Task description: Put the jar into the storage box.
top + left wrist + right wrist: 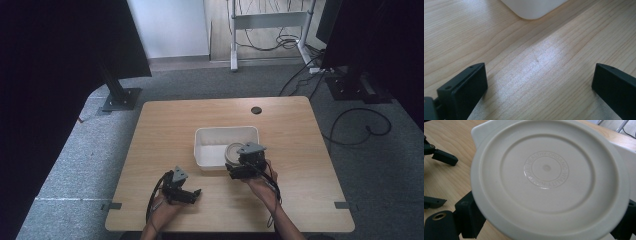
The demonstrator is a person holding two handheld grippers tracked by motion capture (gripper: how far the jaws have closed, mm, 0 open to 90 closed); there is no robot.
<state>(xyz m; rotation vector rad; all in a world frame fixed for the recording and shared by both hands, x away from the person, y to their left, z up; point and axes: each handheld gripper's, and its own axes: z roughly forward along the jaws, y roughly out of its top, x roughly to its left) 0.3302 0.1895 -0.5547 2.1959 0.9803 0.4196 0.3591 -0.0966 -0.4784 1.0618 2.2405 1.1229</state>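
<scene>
Right tool [549,220] grips the round lid [549,177] between its jaws; left tool [539,85] gapes empty.

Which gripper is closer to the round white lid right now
Right. The right gripper grips the round lid between its jaws at the white tray; the left gripper hovers open over bare table, apart.

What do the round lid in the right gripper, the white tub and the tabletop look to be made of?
Round lid: probably moulded plastic, cream, satin sheen, with raised lettering ringing its centre.
White tub: likely plastic too, matte, thin-walled with rounded corners.
Tabletop: light wood or wood-look laminate; visible grain and a soft glare patch.
</scene>
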